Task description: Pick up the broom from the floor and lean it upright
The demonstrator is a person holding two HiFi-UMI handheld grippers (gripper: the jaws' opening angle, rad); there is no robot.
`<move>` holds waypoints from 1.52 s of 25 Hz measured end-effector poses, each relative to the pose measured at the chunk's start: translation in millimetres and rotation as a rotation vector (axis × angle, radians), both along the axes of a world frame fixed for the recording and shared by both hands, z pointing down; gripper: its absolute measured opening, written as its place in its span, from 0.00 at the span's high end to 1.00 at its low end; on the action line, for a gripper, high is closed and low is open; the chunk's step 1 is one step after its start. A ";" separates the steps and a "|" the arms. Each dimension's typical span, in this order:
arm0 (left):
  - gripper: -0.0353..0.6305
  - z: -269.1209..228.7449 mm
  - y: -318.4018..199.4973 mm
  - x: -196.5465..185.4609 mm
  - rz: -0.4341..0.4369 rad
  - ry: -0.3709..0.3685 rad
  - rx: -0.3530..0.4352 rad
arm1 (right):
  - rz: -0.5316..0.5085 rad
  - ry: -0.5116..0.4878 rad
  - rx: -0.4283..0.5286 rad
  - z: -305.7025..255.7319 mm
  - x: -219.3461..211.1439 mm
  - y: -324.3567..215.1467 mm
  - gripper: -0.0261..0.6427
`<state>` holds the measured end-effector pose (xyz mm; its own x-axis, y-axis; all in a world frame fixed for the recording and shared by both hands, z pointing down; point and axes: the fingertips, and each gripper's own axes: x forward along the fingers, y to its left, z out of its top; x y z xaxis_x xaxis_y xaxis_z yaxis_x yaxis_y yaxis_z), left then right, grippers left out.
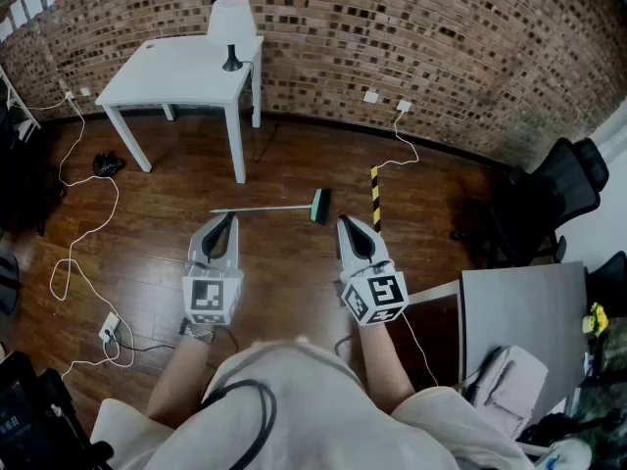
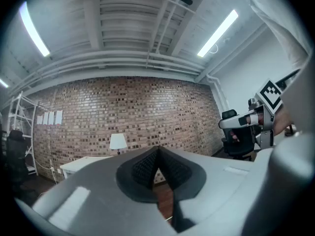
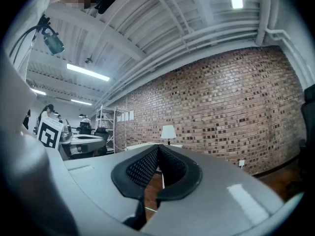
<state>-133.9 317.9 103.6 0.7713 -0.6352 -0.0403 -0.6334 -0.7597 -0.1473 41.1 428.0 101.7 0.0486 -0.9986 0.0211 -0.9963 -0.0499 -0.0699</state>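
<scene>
Brick wall (image 1: 460,37) at the back, dark wooden floor (image 1: 284,262) under us, and a white table (image 1: 181,71) with a lamp (image 1: 232,23) on it over by the wall. The broom (image 1: 265,209) is lying flat on the floor between us and the table, handle pointing left, green head on the right. We're holding the left gripper (image 1: 231,217) and right gripper (image 1: 345,223) level side by side. Both have their jaws pinched together with nothing in them, so neither has the broom.
</scene>
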 end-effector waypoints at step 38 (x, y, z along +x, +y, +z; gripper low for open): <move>0.94 -2.4 -245.3 131.1 -0.111 -0.008 0.022 | -0.129 0.026 -0.003 4.6 142.4 -242.2 0.94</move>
